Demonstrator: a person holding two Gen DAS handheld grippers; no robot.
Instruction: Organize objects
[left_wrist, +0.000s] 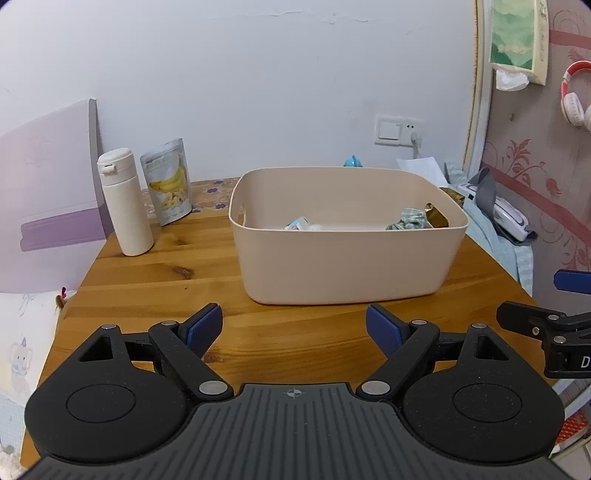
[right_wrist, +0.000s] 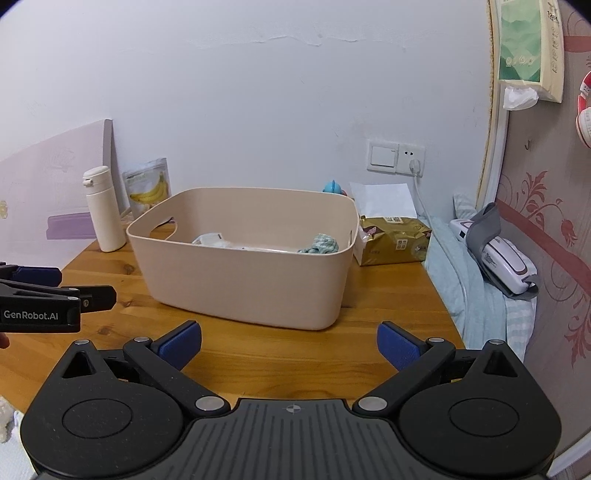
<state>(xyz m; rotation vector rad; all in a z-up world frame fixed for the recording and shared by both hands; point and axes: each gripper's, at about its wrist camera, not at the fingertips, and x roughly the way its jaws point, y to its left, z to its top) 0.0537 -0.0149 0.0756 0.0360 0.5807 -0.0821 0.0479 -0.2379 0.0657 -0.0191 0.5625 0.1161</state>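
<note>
A beige plastic bin (left_wrist: 347, 266) (right_wrist: 243, 280) stands on the wooden table (left_wrist: 155, 280) (right_wrist: 258, 350). Inside lie a green checked cloth (left_wrist: 408, 219) (right_wrist: 320, 244) and a white packet (left_wrist: 301, 223) (right_wrist: 212, 240). A white bottle (left_wrist: 125, 201) (right_wrist: 104, 208) and a banana chips pouch (left_wrist: 170, 181) (right_wrist: 147, 188) stand at the back left. A gold package (right_wrist: 395, 240) (left_wrist: 436, 215) lies right of the bin. My left gripper (left_wrist: 294, 328) is open and empty in front of the bin. My right gripper (right_wrist: 289, 345) is open and empty, also in front of the bin.
A wall with a switch and socket (right_wrist: 397, 157) lies behind the table. A bed with a white device (right_wrist: 506, 264) and blue blanket borders the right edge. A purple board (left_wrist: 48, 177) leans at the left. A blue toy (right_wrist: 332, 186) sits behind the bin.
</note>
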